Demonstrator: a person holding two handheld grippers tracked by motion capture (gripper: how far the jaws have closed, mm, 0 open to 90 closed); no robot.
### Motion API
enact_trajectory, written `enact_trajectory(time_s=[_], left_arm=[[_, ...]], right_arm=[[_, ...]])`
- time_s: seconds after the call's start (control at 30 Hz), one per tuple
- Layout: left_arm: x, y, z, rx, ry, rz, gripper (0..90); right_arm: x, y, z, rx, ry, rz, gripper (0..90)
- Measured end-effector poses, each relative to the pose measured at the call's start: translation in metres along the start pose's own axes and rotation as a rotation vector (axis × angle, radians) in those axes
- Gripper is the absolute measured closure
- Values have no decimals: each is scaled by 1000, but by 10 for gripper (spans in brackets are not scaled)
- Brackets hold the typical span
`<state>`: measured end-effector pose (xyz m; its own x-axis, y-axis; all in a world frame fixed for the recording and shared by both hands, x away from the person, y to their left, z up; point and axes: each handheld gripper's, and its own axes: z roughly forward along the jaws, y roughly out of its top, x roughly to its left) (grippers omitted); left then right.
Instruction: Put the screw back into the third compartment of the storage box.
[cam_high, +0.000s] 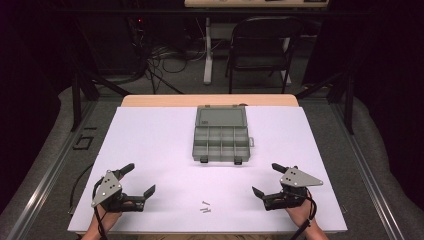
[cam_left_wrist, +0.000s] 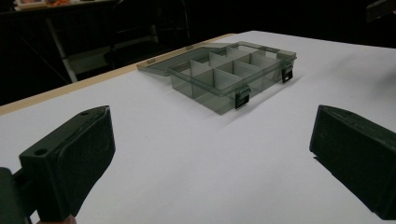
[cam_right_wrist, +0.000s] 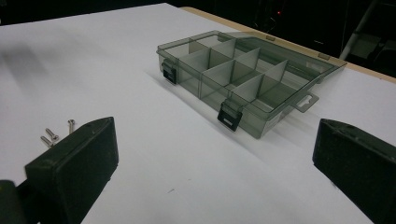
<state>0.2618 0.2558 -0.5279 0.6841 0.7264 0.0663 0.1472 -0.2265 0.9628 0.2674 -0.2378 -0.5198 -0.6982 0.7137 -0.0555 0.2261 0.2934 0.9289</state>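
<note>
Screws (cam_high: 205, 206), small, metallic, between left tongs (cam_high: 141, 178) and right tongs (cam_high: 265, 179), both apart, translucent compartment box (cam_high: 221, 136) beyond.

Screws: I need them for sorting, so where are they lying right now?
In the high view the screws lie loose on the white table, near its front edge, between the two tongs and in front of the open organizer box.

My table (cam_high: 150, 150) has a white top with a wooden far edge. On it sit an open compartment box (cam_high: 221, 135) and three small screws (cam_high: 205, 206) nearer me.
</note>
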Motion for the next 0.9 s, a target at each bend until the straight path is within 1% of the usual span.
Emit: enact_trajectory(time_s=[0.1,0.13,0.23,0.3,0.33,0.4,0.5,0.57,0.67,0.77,0.83,0.9], left_arm=[[0,0,0,4,-2,1,0],[0,0,0,5,0,1,0],[1,0,0,5,6,-7,0],[1,0,0,1,9,-10,0],[1,0,0,-1,9,-5,0],[1,0,0,8,0,-2,0],[1,0,0,-2,0,-5,0],[1,0,1,10,-5,-2,0],[1,0,1,9,-7,0,0],[0,0,1,7,-7,-2,0],[1,0,2,9,-7,2,0],[1,0,2,8,-7,3,0]], right_arm=[[0,0,1,2,5,-1,0],[0,0,1,1,13,3,0],[-1,1,4,18,19,4,0],[0,1,6,13,26,2,0],[0,2,7,15,25,4,0],[2,4,8,23,27,-4,0],[5,6,10,25,31,-12,0],[7,7,12,34,39,-10,0],[8,9,17,43,46,-10,0],[10,12,23,53,62,-15,0],[12,14,29,68,81,-18,0],[14,16,33,90,96,-32,0]])
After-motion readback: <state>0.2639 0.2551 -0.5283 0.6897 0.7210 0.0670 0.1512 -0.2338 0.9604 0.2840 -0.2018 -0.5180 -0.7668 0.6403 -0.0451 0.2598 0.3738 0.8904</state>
